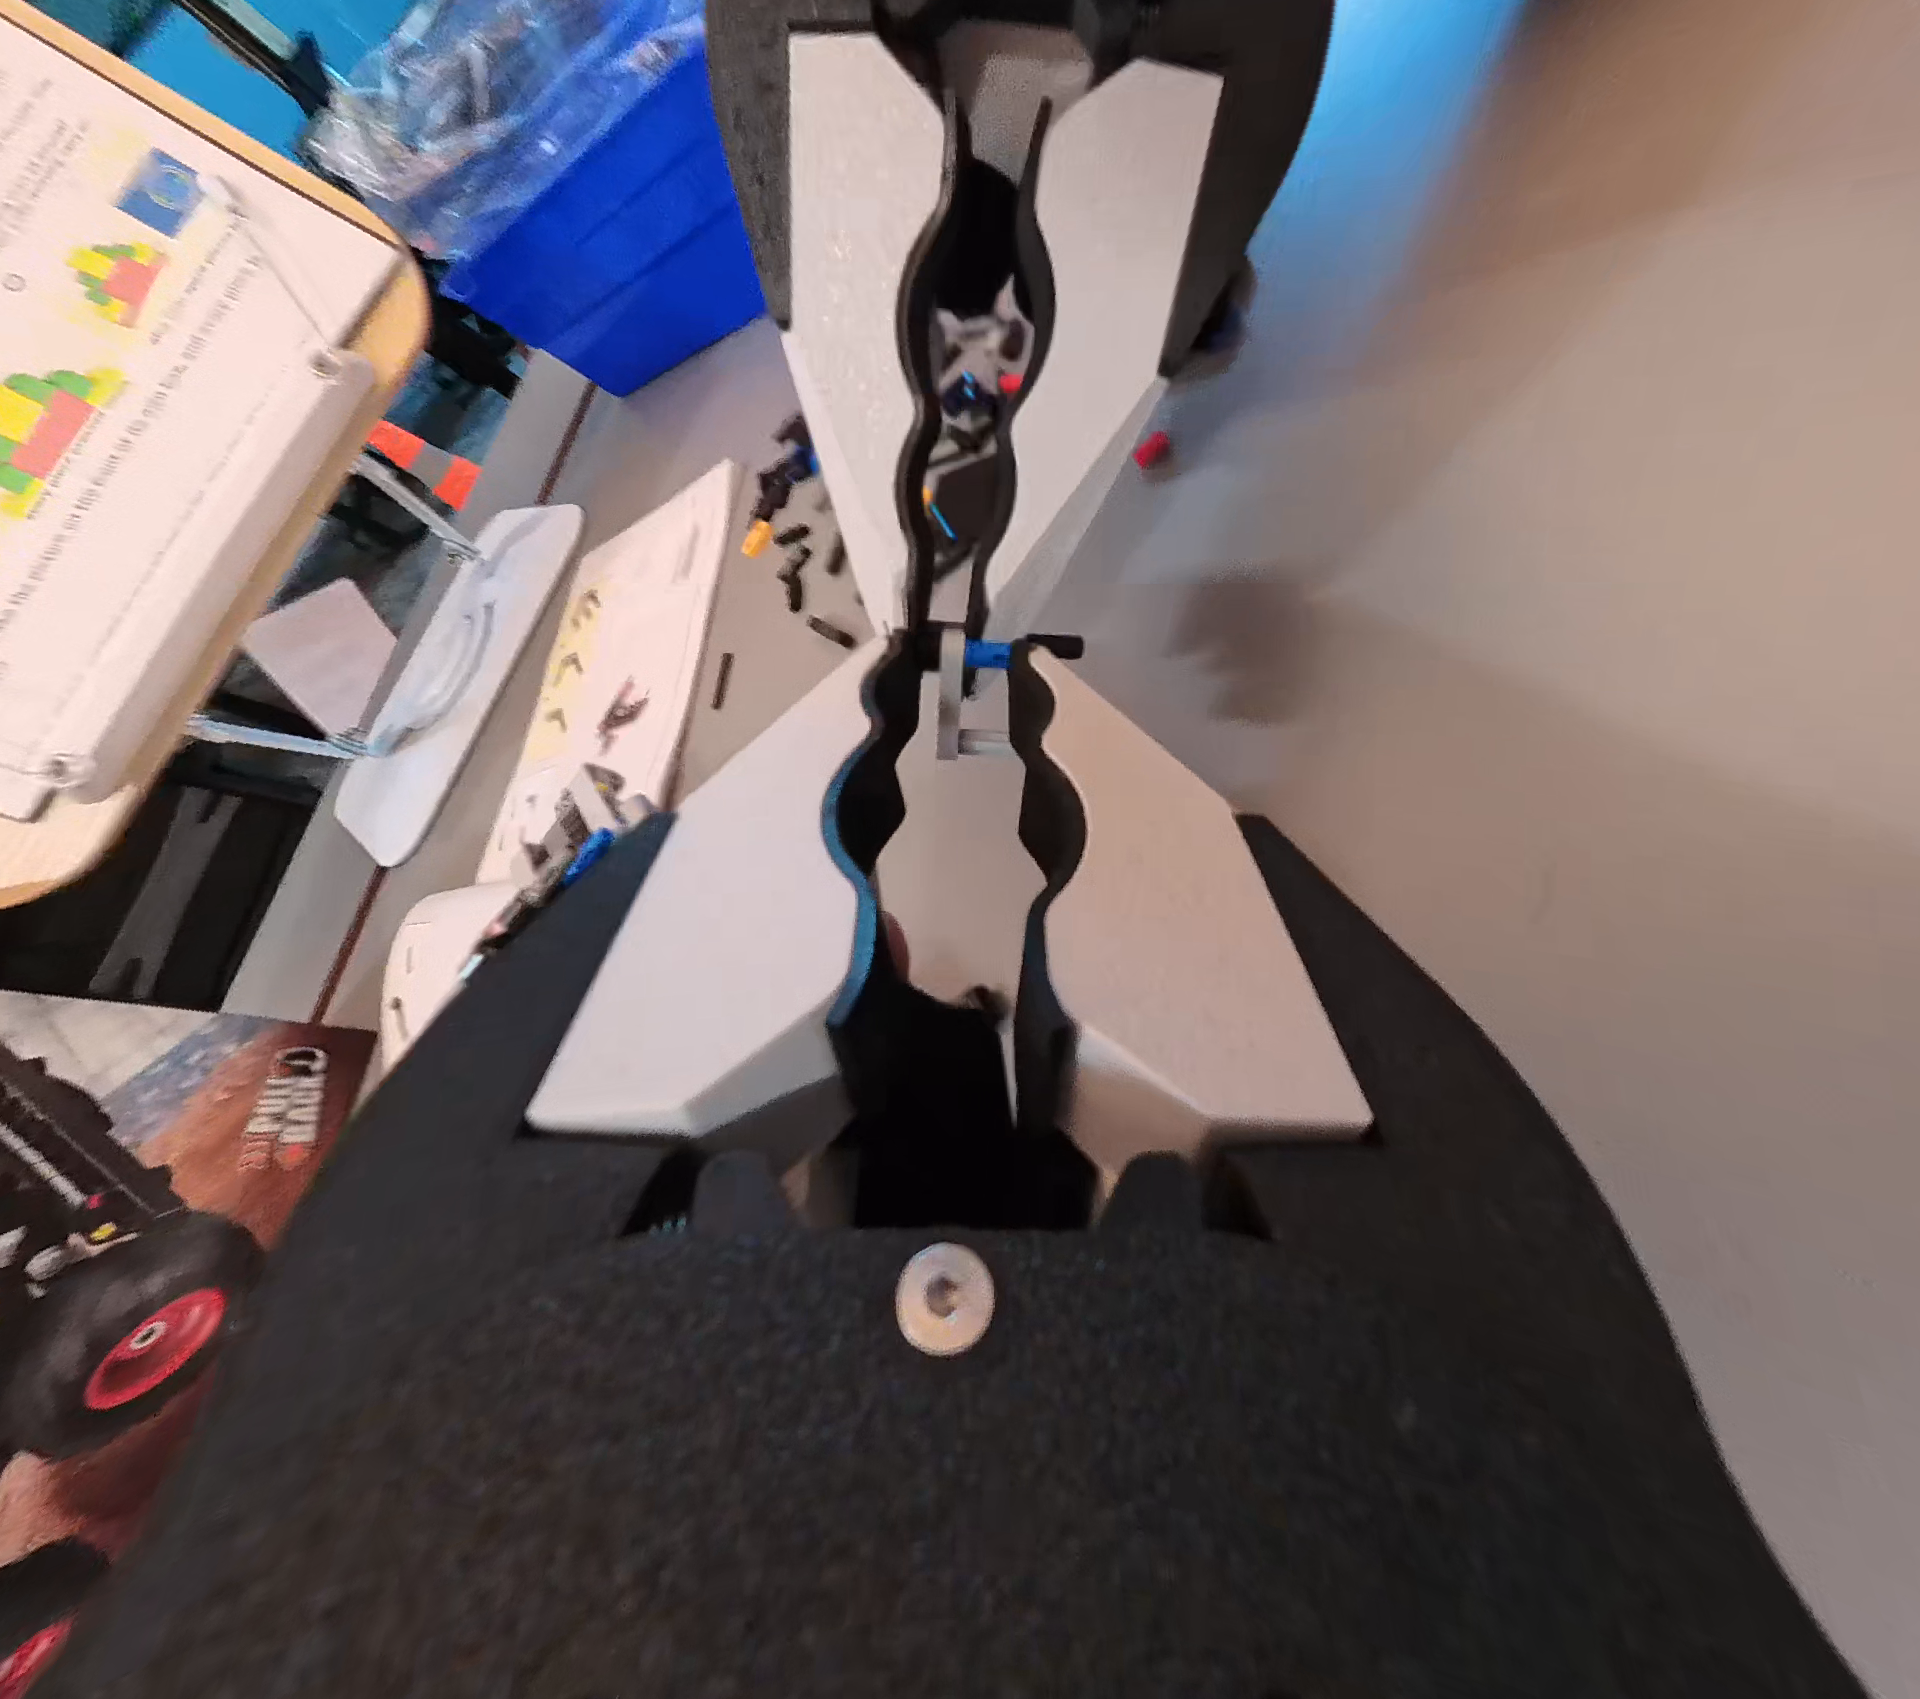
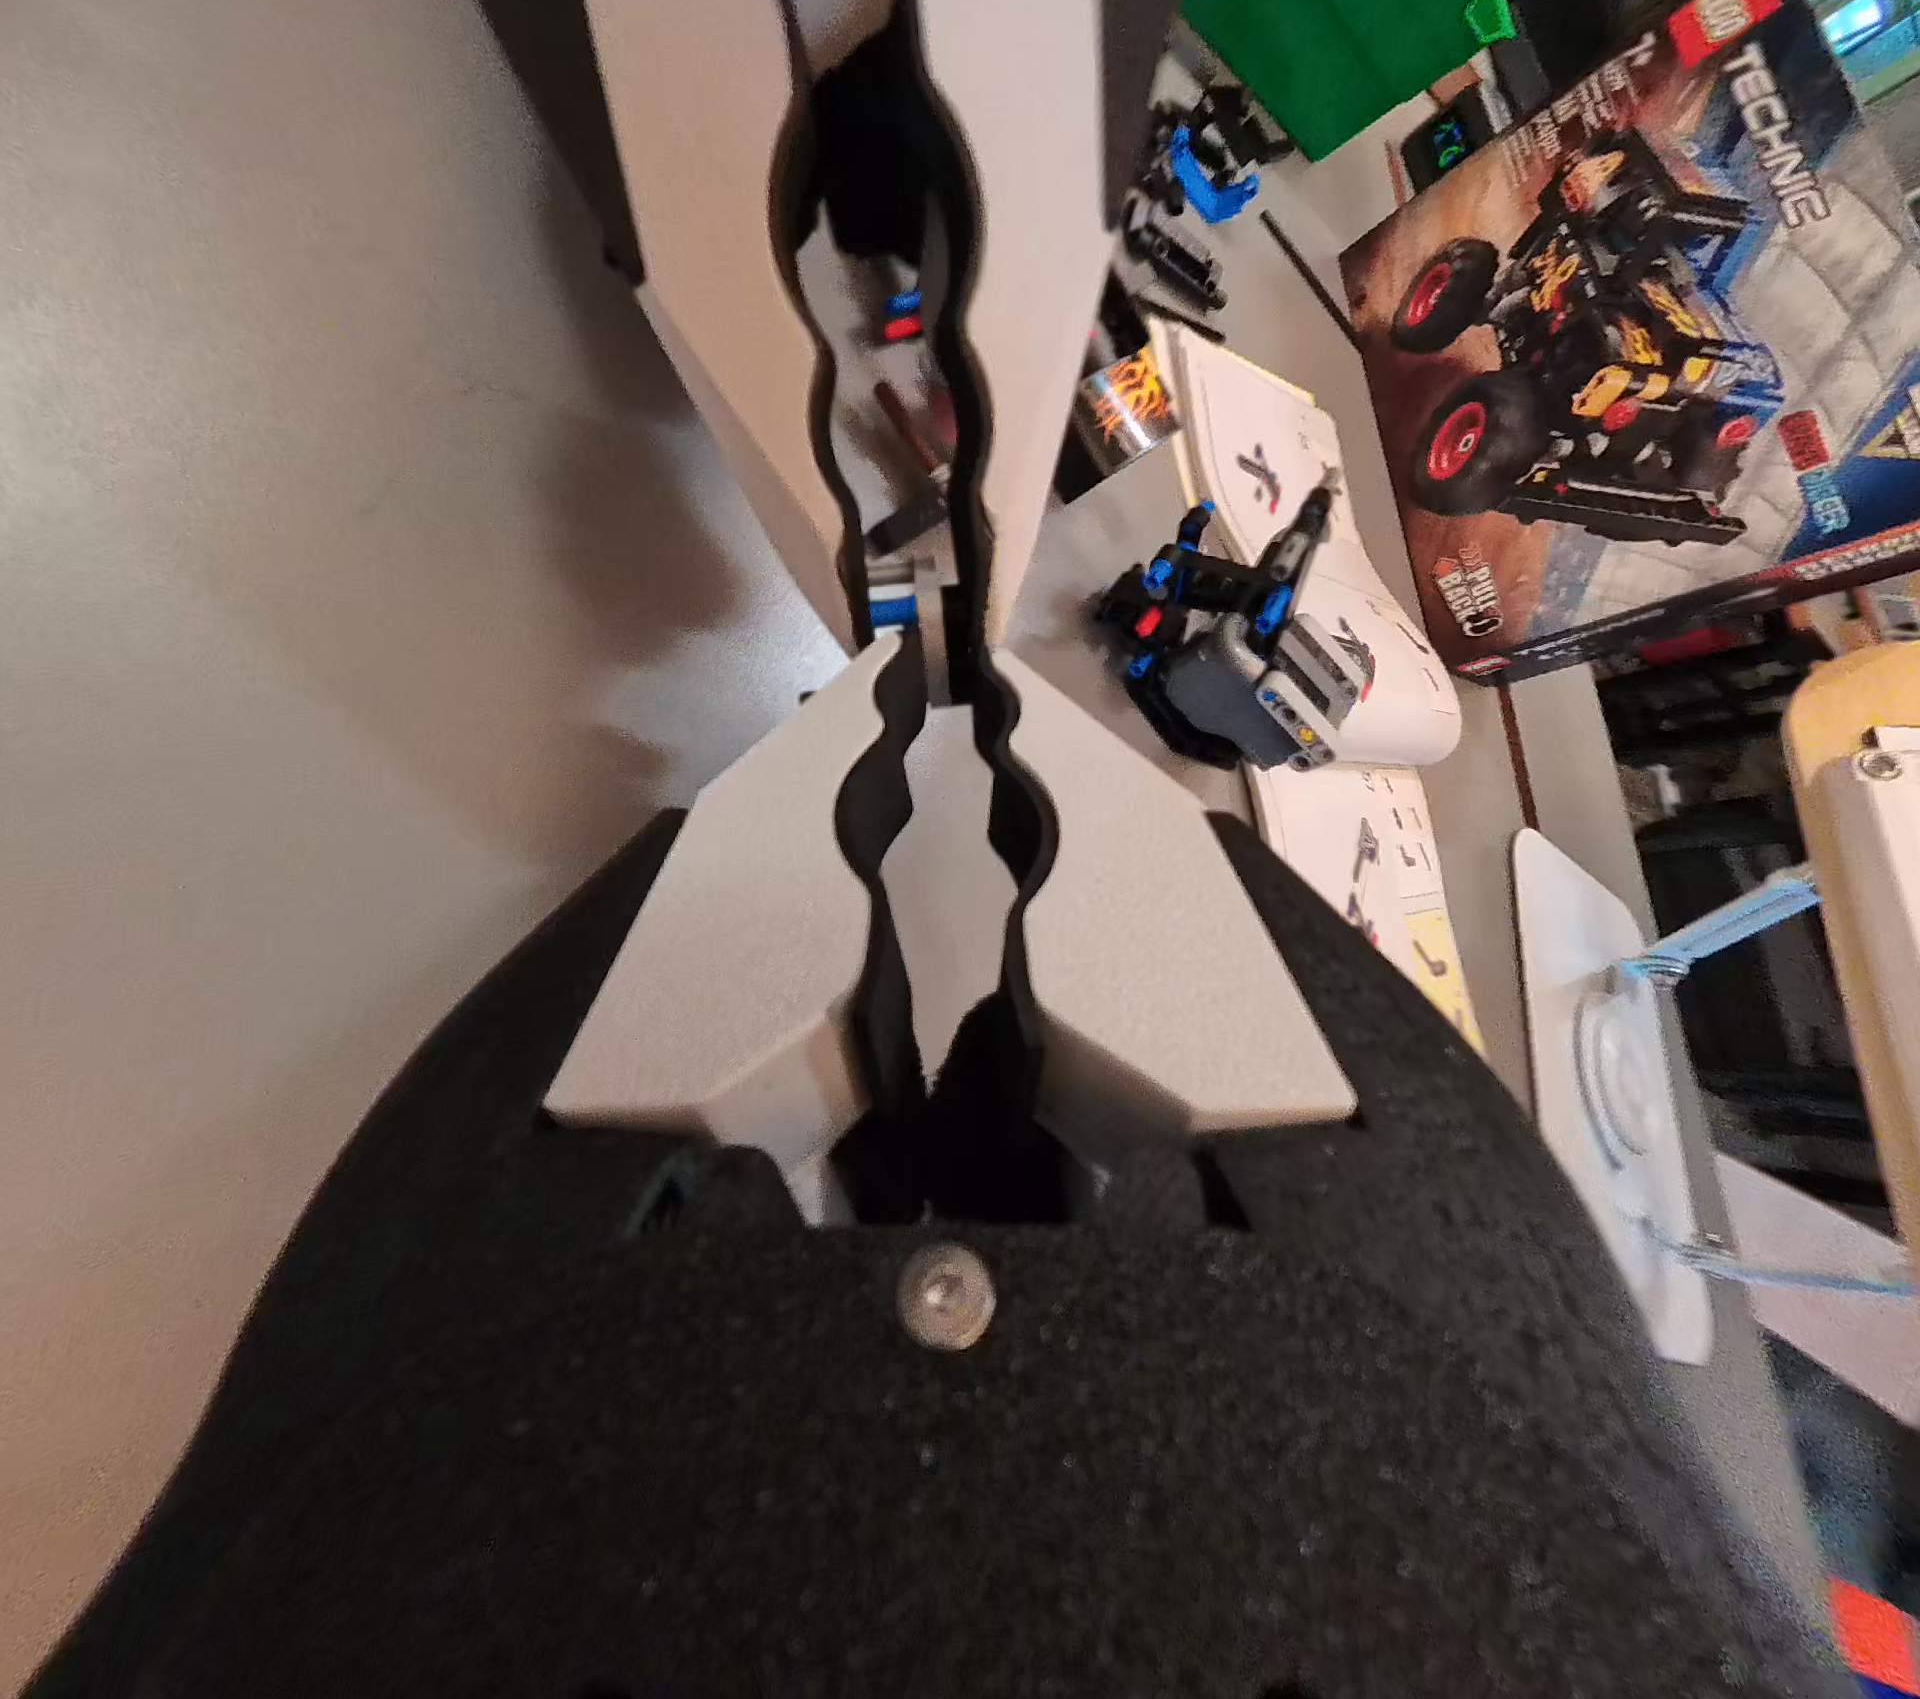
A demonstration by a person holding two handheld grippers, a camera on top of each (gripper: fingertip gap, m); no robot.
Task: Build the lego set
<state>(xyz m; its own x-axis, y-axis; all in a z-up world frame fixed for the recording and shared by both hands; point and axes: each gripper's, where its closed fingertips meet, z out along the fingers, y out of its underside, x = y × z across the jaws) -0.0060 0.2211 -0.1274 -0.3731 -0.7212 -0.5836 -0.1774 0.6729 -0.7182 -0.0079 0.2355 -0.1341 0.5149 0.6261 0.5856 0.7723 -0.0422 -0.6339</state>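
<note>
We see printed words on the toy box (image 2: 1621, 361) at the right of the right wrist view, with a red brand logo (image 2: 1725, 23) at its upper corner. The same box (image 1: 156, 1161) stands at lower left of the left wrist view. The instruction sheet (image 1: 156, 361) at upper left carries small lines, too blurred to read.

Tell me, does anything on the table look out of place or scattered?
Yes. One small red piece lies alone on the bare table, apart from the loose black pieces beside the instruction booklet. The half-built model rests partly on the open booklet, not flat on the table.
</note>
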